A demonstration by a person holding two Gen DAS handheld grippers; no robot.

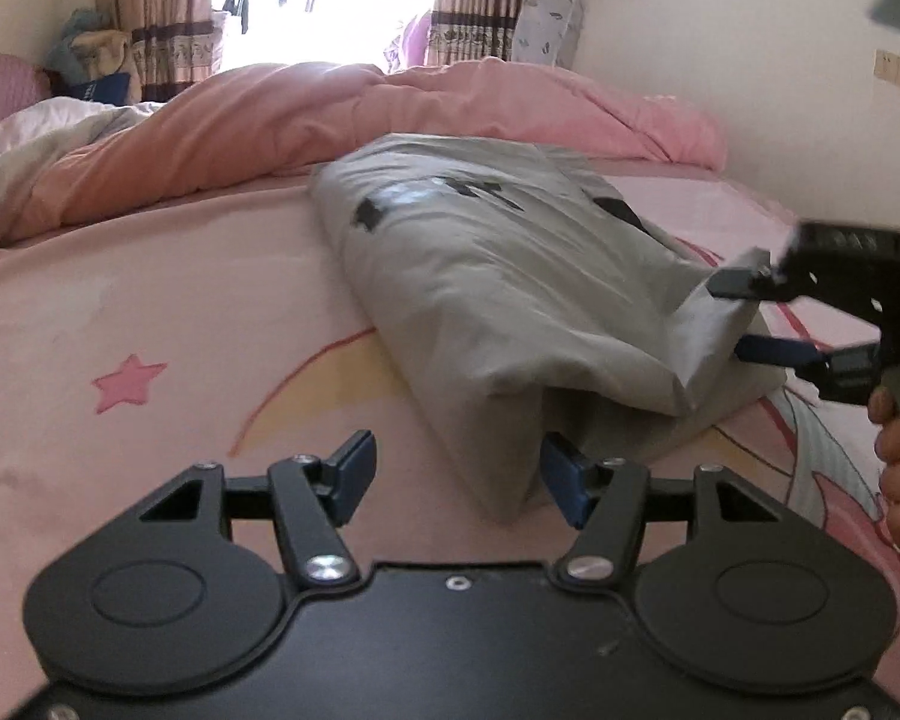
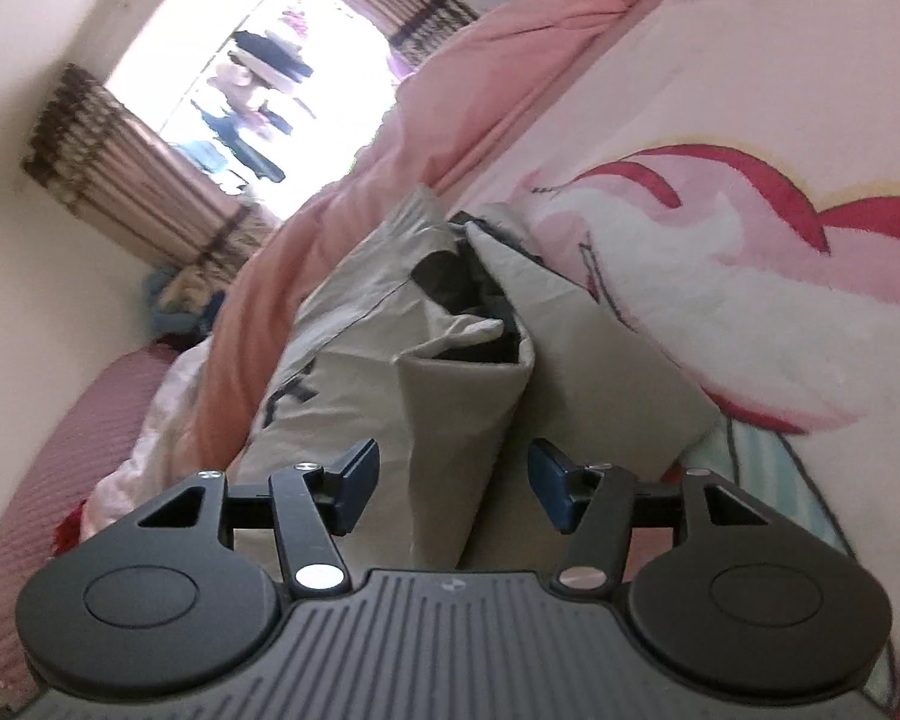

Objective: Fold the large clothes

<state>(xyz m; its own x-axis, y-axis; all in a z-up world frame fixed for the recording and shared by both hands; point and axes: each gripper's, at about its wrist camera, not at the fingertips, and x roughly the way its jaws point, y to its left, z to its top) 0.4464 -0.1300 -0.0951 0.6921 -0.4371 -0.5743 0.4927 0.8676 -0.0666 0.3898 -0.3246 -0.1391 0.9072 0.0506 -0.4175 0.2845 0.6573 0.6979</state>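
**Grey shirt mostly folded, just the near end left to tidy**

So the grey garment (image 1: pixel 510 276) is lying in the middle of the bed (image 1: pixel 150 324), on the pink cartoon-print sheet, and it's already down to a narrow, layered bundle. I'd say the big folds are done. What's left, as far as I can judge: the near end is puffy and loose, with a floppy corner sticking up, so it needs one more fold or a good flatten.

The left gripper (image 1: pixel 457 477) hangs right at the near edge of the bundle with its fingers spread wide, gripping nothing, though the cloth droops between them. The right gripper (image 1: pixel 741 321) sits at the right corner, also spread wide, a flap of fabric lying between its fingers but not pinched. From the right wrist view you can see right into the open end, layers gaping.

Material-wise: thin, soft, matte woven-looking cloth that creases sharply, with a dark printed graphic on top. The crumpled pink quilt (image 1: pixel 342 114) behind looks thick and puffy.
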